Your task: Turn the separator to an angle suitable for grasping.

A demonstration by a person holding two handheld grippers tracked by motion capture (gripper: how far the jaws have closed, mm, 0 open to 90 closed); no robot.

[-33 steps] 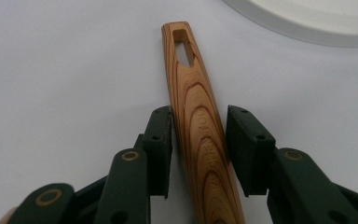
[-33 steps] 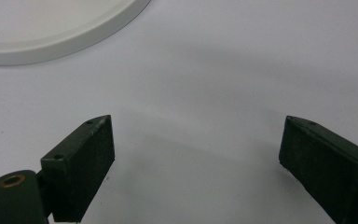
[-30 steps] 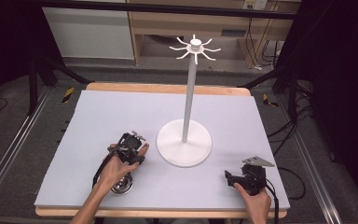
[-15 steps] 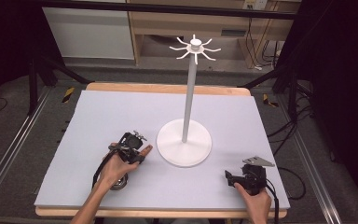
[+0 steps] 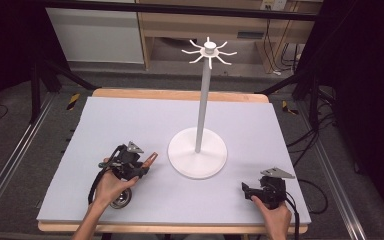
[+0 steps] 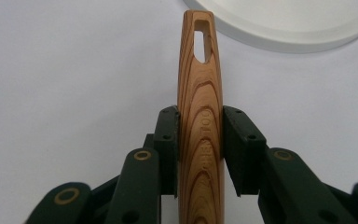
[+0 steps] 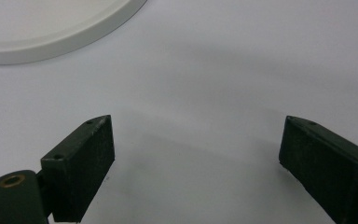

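Moved: left gripper [image 5: 141, 162] has lifted slightly; wooden handle [image 5: 151, 158] now pokes out toward 2 o'clock.
Left jaws: clamped on the wooden handle, hanging slot [image 6: 202, 43] facing the white stand [image 5: 198, 151].
Right gripper [image 5: 248, 189]: jaws wide apart, idle at 5 o'clock.
Progress: utensil grasped; hanging on the top hooks [image 5: 209, 51] seemingly remains.
Metal end [image 5: 119, 198]: under the left hand [image 5: 109, 187].

Both grippers are built of matte black parts. The left gripper [image 6: 199, 135] ends in two blocky rectangular pads [image 6: 237, 140], each fixed by small dark screws, on angular link arms with brass-ringed pivot holes behind them. The right gripper [image 7: 196, 163] has the same flat, finely textured pads [image 7: 81, 163] and a brass-ringed pivot at its lower left. From above, each carries a grey three-cornered plate [image 5: 277, 173] on top, and a black cable [image 5: 96, 186] loops back from the body. The person's forearms are bare, with no sleeves visible.
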